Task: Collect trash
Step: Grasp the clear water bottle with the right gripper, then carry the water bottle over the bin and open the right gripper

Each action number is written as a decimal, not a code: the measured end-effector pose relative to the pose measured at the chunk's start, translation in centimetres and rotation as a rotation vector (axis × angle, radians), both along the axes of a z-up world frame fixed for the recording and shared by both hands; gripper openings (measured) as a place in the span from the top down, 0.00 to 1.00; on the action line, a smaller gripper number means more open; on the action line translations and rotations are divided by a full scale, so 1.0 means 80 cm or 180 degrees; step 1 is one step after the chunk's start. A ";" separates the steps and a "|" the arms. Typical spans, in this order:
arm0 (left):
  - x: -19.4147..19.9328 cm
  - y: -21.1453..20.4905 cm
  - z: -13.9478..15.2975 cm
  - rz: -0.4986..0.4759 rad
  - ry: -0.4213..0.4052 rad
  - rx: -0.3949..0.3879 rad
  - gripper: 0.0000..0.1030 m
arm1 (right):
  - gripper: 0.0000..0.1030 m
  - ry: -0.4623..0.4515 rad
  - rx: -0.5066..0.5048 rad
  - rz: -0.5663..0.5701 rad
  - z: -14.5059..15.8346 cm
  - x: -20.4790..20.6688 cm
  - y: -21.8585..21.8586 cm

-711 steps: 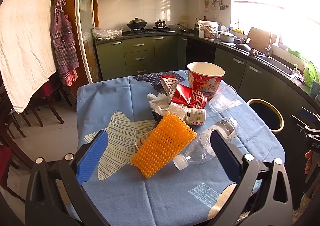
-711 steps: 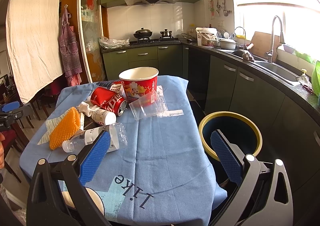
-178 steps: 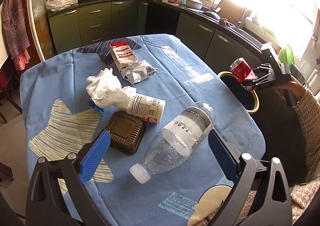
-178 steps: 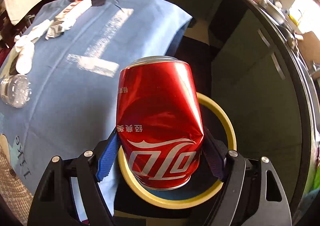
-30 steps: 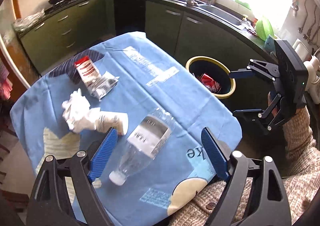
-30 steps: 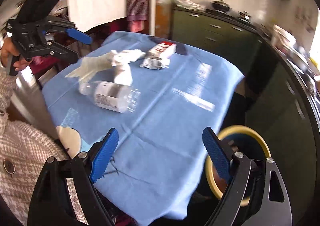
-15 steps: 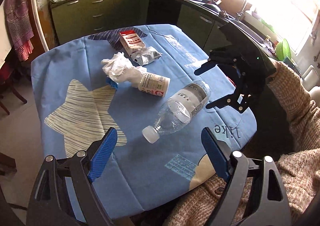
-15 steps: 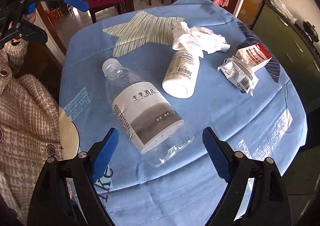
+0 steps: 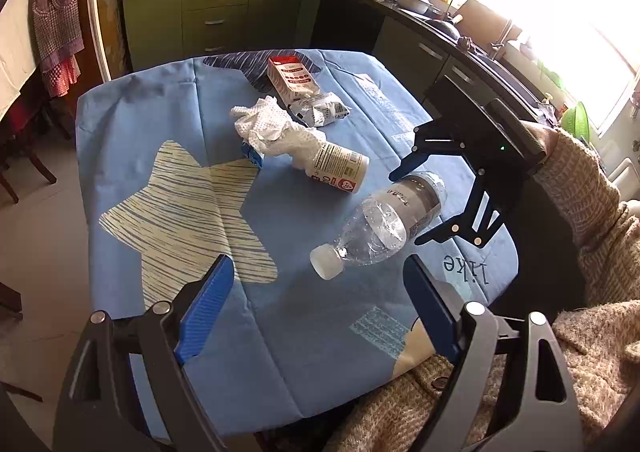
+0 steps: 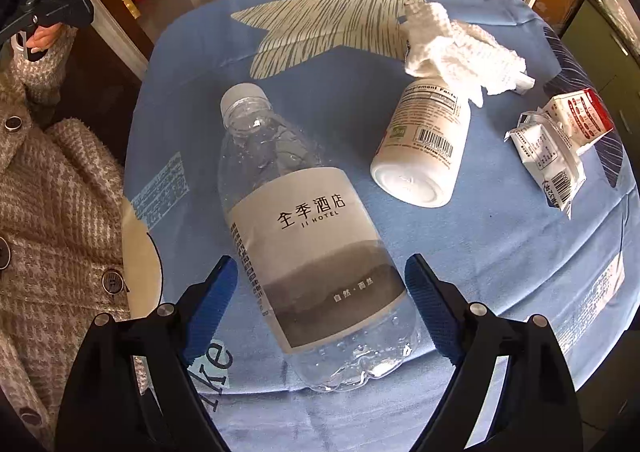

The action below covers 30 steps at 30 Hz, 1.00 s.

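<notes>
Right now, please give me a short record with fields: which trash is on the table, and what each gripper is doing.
surface: table with blue cloth
clear plastic bottle: lying on its side, capped, label up
white pill bottle: lying on its side, beside the clear bottle
crumpled tissue: resting over the neck end of the pill bottle
red and white carton: lying at the far side
silver wrapper: touching the carton
right gripper: open, around the clear bottle's lower half, pads not pressing
left gripper: open, empty, above the table's near edge
</notes>
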<state>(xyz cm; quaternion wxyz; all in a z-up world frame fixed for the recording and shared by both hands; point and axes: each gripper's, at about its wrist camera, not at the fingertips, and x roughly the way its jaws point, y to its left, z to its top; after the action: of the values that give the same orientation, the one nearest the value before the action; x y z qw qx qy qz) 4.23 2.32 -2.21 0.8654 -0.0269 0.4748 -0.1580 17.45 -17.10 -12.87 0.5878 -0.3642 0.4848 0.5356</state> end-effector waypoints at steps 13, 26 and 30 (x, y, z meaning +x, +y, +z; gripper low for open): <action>0.003 0.002 -0.014 -0.0056 0.0051 -0.0071 0.20 | 0.33 0.0087 0.0087 -0.0209 0.002 -0.056 -0.014; -0.004 0.011 -0.014 -0.0016 0.0034 -0.0102 0.20 | 0.38 -0.0009 0.0228 -0.0486 -0.014 -0.060 -0.011; -0.002 0.009 -0.017 -0.0032 0.0048 -0.0106 0.20 | 0.38 0.0003 0.0370 -0.0664 -0.007 -0.055 -0.029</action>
<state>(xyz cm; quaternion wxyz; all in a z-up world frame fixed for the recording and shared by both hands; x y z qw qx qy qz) 4.08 3.05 -3.54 0.8604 -0.0401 0.4787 -0.1700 13.04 -19.43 -13.40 0.6602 -0.2768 0.4885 0.4989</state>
